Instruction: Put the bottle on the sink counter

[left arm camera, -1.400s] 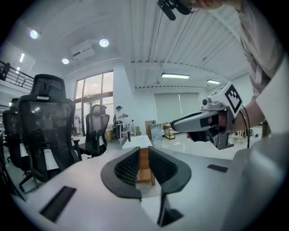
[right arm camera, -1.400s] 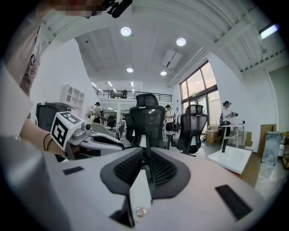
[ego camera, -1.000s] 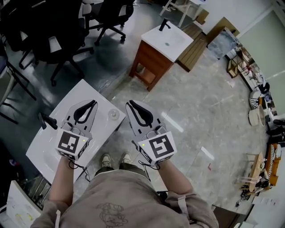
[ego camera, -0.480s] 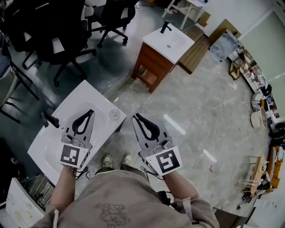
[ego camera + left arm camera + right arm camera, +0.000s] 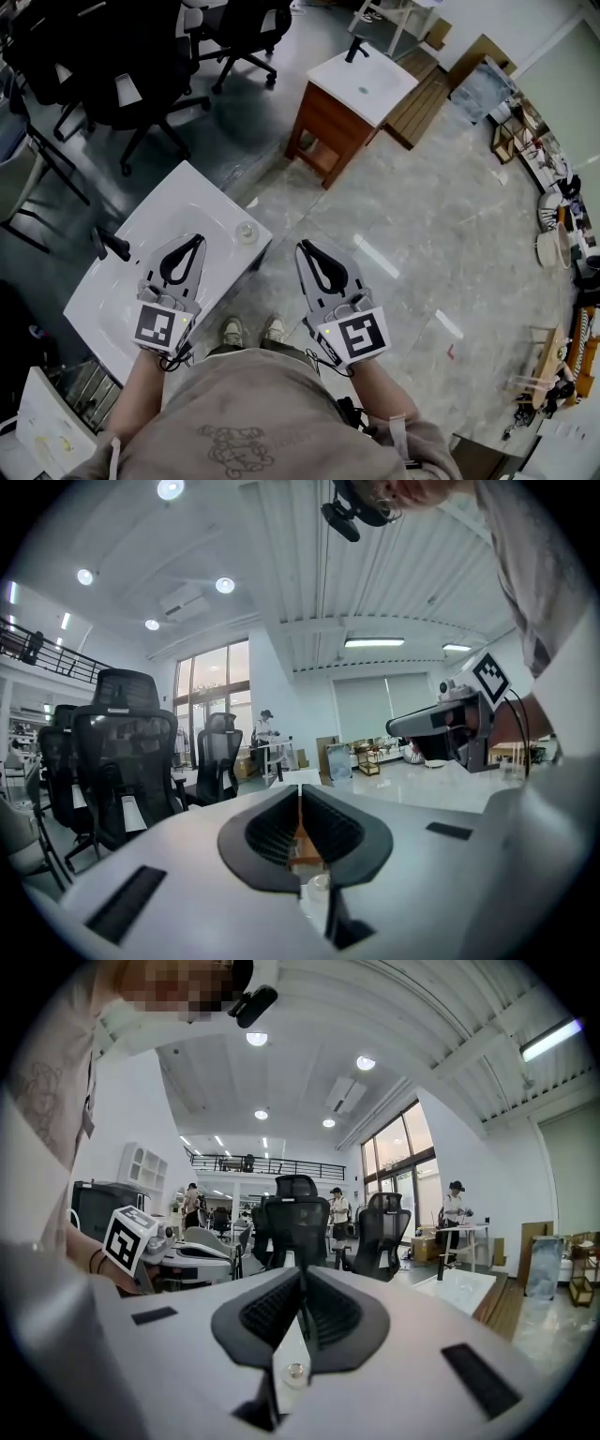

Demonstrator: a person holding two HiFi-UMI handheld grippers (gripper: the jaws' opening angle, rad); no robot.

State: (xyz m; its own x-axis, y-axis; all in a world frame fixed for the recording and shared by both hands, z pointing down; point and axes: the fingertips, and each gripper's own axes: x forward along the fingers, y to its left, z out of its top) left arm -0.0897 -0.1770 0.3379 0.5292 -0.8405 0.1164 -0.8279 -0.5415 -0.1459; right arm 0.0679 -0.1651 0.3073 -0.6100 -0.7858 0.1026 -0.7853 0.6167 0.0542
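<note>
— Bottle [image 5: 246, 231] is standing on the sink counter [image 5: 103, 305], close to its right corner, and nothing is touching it. What else have we got?

— From the left: black office chairs [image 5: 112, 66] are parked well beyond the counter's far side, and a black faucet [image 5: 111, 246] sits at the counter's left edge.

— And the grippers?

— Left gripper [image 5: 198, 240] hangs over the counter between the faucet and the bottle, near the bottle but clear of it. Its jaws are pressed together with nothing held.

— Does its own view agree?

— Yes, in the left gripper view [image 5: 300, 794] the two pads meet in one thin seam, empty.

— Now the other side.

— Right gripper [image 5: 302, 247] is just off the counter's right corner, over the grey floor [image 5: 422, 225], with the bottle between the two grippers. The right gripper view [image 5: 302, 1283] shows its jaws closed tight too, gripping nothing.

— Anything further right?

— A second sink [image 5: 361, 84] on a wooden base, well apart from the counter.
</note>
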